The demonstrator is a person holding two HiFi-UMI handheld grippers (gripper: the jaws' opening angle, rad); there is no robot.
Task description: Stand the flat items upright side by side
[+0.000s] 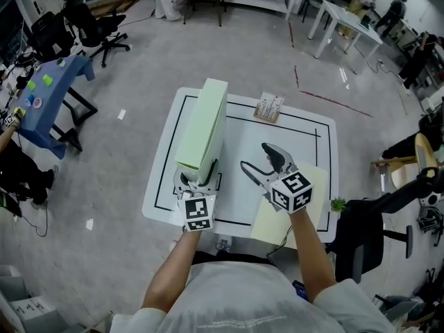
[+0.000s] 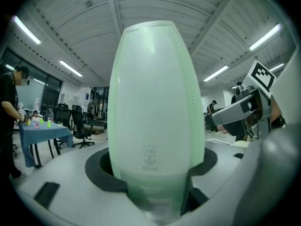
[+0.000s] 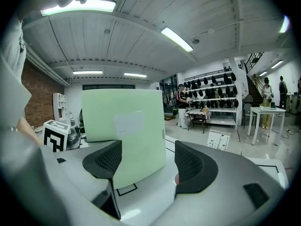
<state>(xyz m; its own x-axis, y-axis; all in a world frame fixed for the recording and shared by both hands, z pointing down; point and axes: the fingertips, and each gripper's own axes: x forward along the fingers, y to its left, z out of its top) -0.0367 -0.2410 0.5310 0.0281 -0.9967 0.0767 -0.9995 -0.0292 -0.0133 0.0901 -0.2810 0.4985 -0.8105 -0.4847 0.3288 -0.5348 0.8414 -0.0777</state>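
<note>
Green box point(image 1: 202, 127) stands; left gripper point(image 1: 198, 180) wide, loose around it; right gripper point(image 1: 252, 155) open, empty. Next I lift item 2, the yellow sheet point(image 1: 318, 186) beside the box.

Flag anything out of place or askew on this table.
The pale yellow flat item lies at the table's near right corner, slightly askew, and appears to overhang the front edge. The green box stands upright; nothing looks spilled or damaged.

Blue table point(image 1: 50, 94), black office chair point(image 1: 96, 25) beyond.
</note>
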